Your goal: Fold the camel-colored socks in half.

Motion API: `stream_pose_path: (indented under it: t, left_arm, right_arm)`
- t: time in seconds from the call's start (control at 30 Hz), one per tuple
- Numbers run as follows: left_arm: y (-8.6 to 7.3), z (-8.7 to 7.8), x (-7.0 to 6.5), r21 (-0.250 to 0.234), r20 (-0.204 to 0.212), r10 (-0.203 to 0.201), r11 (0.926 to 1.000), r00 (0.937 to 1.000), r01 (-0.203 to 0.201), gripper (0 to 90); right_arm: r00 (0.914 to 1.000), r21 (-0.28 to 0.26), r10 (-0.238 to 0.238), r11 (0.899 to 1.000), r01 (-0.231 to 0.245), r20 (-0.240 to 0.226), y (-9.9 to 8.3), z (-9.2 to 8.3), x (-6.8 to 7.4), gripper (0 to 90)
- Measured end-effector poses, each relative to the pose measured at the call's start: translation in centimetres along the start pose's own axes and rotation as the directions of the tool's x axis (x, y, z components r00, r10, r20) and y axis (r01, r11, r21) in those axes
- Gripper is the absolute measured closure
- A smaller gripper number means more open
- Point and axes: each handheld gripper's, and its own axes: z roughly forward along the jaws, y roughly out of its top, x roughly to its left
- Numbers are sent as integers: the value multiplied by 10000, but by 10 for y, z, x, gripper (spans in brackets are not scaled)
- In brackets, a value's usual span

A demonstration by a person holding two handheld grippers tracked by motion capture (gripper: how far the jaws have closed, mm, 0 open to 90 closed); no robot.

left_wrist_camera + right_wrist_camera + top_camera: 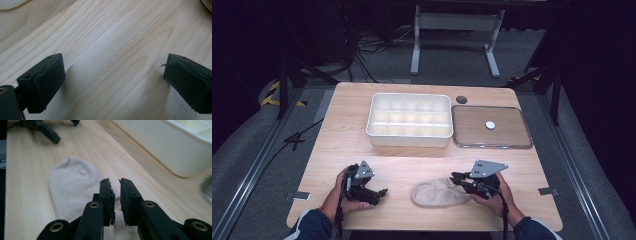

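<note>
The right hand-held gripper point(115, 195) has its jaws nearly shut with a small gap, over the soft beige sock point(72, 185) lying flat on the pale wooden bench point(342, 145); whether they pinch cloth I cannot tell. The left hand-held gripper point(112, 80) stands wide open, holding nothing. The high view shows a white divided box point(409, 120).

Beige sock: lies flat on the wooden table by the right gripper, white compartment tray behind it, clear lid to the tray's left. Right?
Not quite. The clear lid lies to the right of the white compartment tray, not the left, as the high view shows. The rest holds: the beige sock lies flat on the wooden table by the right gripper.
</note>
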Motion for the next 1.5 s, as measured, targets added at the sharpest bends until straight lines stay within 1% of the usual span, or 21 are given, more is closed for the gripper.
stream_pose_path:
  t: [0.03,0.13,0.2,0.3,0.37,0.4,0.47,0.5,0.6,0.67,0.7,0.77,0.87,0.9,1.03,1.07,1.2,1.27,1.37,1.43,1.5]
  left_arm:
    - [1,0,-1,-44,4,-116,9999,9999,116,69]
    - [3,-1,-2,-57,67,-125,9999,9999,125,166]
    - [5,-1,-4,-89,259,-178,9998,9995,180,196]
    - [10,-4,-8,-487,677,-326,9982,9972,359,250]
    - [15,-4,-14,-774,993,-453,9956,9940,531,287]
    - [19,-4,-18,-890,1200,-352,9950,9922,461,295]
    - [25,-4,-27,-1197,1844,-333,9912,9823,561,338]
    - [29,-3,-32,-1288,2009,-231,9904,9793,498,347]
    - [37,3,-44,-1314,2223,-61,9907,9750,361,365]
    - [42,10,-53,-1127,2178,68,9935,9760,182,366]
    - [44,13,-56,-1080,2227,106,9941,9748,139,366]
    - [48,20,-63,-936,2098,205,9956,9775,-8,365]
    - [51,28,-67,-843,2073,96,9964,9782,81,363]
    - [52,30,-67,-759,1992,205,9971,9798,-54,362]
    - [54,40,-71,-415,1871,234,9990,9821,-159,351]
    - [54,42,-72,-438,1884,277,9988,9817,-198,349]
    - [57,44,-78,-319,1564,738,9971,9849,-696,347]
    - [59,44,-80,-165,1401,830,9965,9867,-814,347]
    - [60,44,-82,-89,1421,886,9961,9859,-882,377]
    - [61,43,-82,-66,1539,967,9953,9833,-968,428]
    - [61,42,-83,19,1513,977,9951,9836,-992,447]
  right_arm:
    - [9999,80,-37,10000,38,-117,1,3,3,802]
    - [9983,398,-335,9986,354,-478,2,16,15,811]
    - [9959,563,-556,9966,596,-709,3,23,21,829]
    - [9925,732,-729,9941,803,-982,3,32,27,861]
    - [9912,823,-738,9931,830,-1097,2,36,29,876]
    - [9906,925,-738,9921,846,-1148,2,38,31,878]
    - [9882,1143,-953,9874,1091,-1201,1,43,34,881]
    - [9883,1191,-992,9864,1130,-1161,1,45,35,881]
    - [9871,1362,-958,9842,1132,-1283,0,48,35,882]
    - [9870,1352,-913,9848,1092,-1325,-2,52,36,887]
    - [9868,1331,-892,9853,1073,-1351,-2,52,36,887]
    - [9861,1356,-1009,9836,1188,-1319,-2,52,36,888]
    - [9863,1366,-1038,9832,1213,-1284,-2,52,36,890]
    - [9862,1359,-1043,9832,1217,-1285,-2,52,36,890]
    - [9860,1357,-1026,9834,1204,-1312,-2,52,36,890]
    - [9858,1365,-1059,9829,1236,-1301,-2,52,37,891]
    - [9859,1376,-1085,9825,1259,-1273,-2,52,37,891]
    - [9860,1376,-1079,9825,1253,-1272,-2,52,37,891]
    - [9865,1405,-1137,9815,1299,-1178,-2,53,38,890]
    - [9868,1421,-1137,9813,1298,-1157,-2,53,38,890]
    - [9868,1414,-1124,9816,1285,-1165,-2,53,38,890]
